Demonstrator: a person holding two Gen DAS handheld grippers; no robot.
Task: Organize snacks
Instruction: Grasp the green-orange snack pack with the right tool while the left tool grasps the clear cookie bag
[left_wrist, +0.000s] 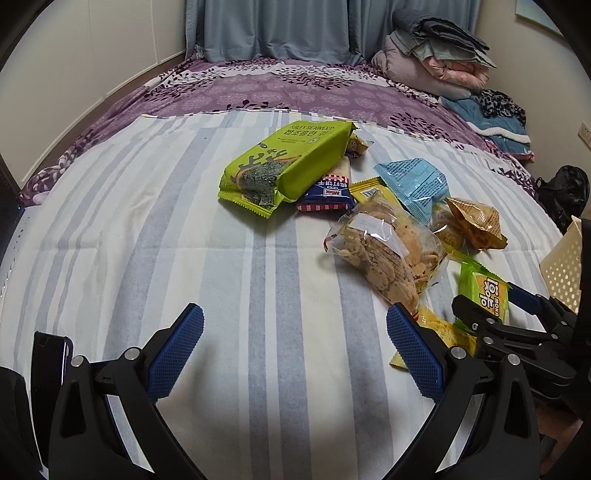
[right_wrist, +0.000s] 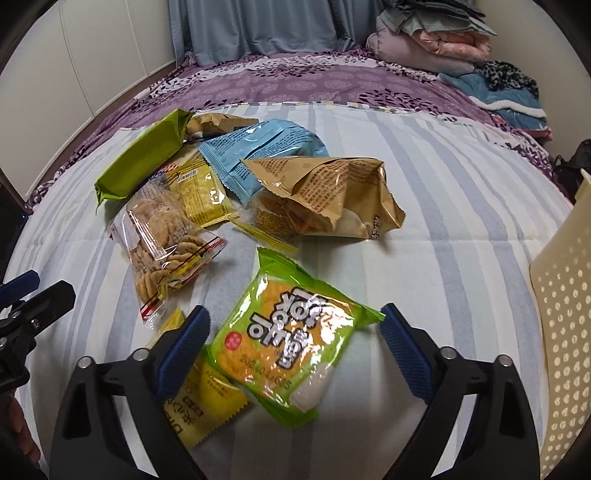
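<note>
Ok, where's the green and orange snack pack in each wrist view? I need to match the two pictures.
Left wrist: green and orange snack pack at lower right, partly behind the right gripper.
Right wrist: bottom centre, between that gripper's open fingers.
Shared landmark: clear cookie bag.

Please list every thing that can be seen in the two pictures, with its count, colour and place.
seaweed pack: one, lime green, far left of the pile
cracker pack: one, navy and red, beside the seaweed pack
cookie bag: one, clear, left of the pile
blue bag: one, light blue, far side of the pile
brown bag: one, tan, right of the pile
green snack: one, green and orange, between the right gripper's fingers
yellow packet: one, yellow, partly under the green snack
basket: one, cream, far right
sheet: one, striped, under everything
left gripper: open, nothing between its fingers
right gripper: open around the green snack
</note>
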